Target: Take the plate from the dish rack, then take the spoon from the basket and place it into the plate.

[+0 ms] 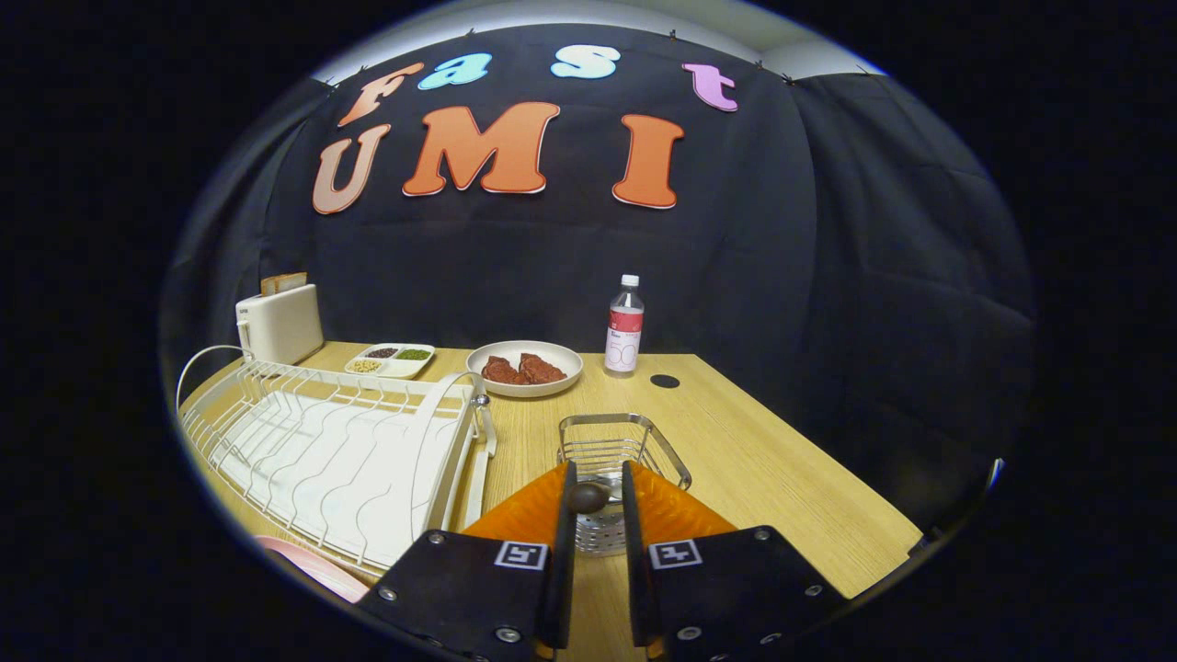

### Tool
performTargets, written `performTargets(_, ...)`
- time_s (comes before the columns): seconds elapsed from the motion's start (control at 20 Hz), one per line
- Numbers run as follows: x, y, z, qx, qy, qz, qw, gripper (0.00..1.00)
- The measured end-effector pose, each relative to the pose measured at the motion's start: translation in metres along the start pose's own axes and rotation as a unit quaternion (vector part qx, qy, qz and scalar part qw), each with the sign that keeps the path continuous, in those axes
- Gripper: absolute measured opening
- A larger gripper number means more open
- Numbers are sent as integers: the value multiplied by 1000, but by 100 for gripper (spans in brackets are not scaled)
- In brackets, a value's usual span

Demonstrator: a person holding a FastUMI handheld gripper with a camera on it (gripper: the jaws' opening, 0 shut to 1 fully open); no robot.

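My gripper [598, 496] hovers just above the wire basket [664, 452], which stands on the wooden table right of the dish rack. A dark rounded end of the spoon [587, 497] sits between my fingertips, and both fingers are closed in on it. The rest of the spoon is hidden by the fingers and the basket. A pink plate [313, 565] lies on the table at the near side of the white dish rack [340, 441], left of my fingers and partly cut off from sight. The rack holds no dishes.
Beyond the basket stand a white bowl with red-brown food [524, 368], a water bottle [624, 326], a small divided tray of grains [391, 359] and a white toaster [279, 324]. A dark round hole [664, 381] marks the tabletop. The table edge runs off to the right.
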State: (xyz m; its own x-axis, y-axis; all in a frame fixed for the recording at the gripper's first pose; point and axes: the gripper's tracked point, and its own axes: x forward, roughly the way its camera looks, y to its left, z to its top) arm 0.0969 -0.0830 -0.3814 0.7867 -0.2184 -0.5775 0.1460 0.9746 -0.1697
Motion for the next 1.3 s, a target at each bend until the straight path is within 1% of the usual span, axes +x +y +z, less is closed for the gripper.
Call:
performTargets(0.1, -2, -1, 1, -12, -5, -1, 1000, 16)
performTargets(0.2, -6, 0, 8, -11, -13, 2, 1000, 13)
performTargets(0.4, -13, 0, 23, -3, -24, 11, 1000, 11)
performTargets(0.55, -18, -5, 40, -2, -32, 8, 999, 10)
performTargets(0.6, -19, -8, 46, 0, -34, 1, 999, 10)
performTargets(0.7, -24, -14, 62, 2, -46, -11, 999, 10)
performTargets(0.95, -55, -15, 111, 0, -88, -5, 996, 10)
performTargets(1.15, -95, -1, 136, -3, -119, 19, 993, 10)
performTargets(1.3, -122, 15, 143, 6, -123, 53, 991, 10)
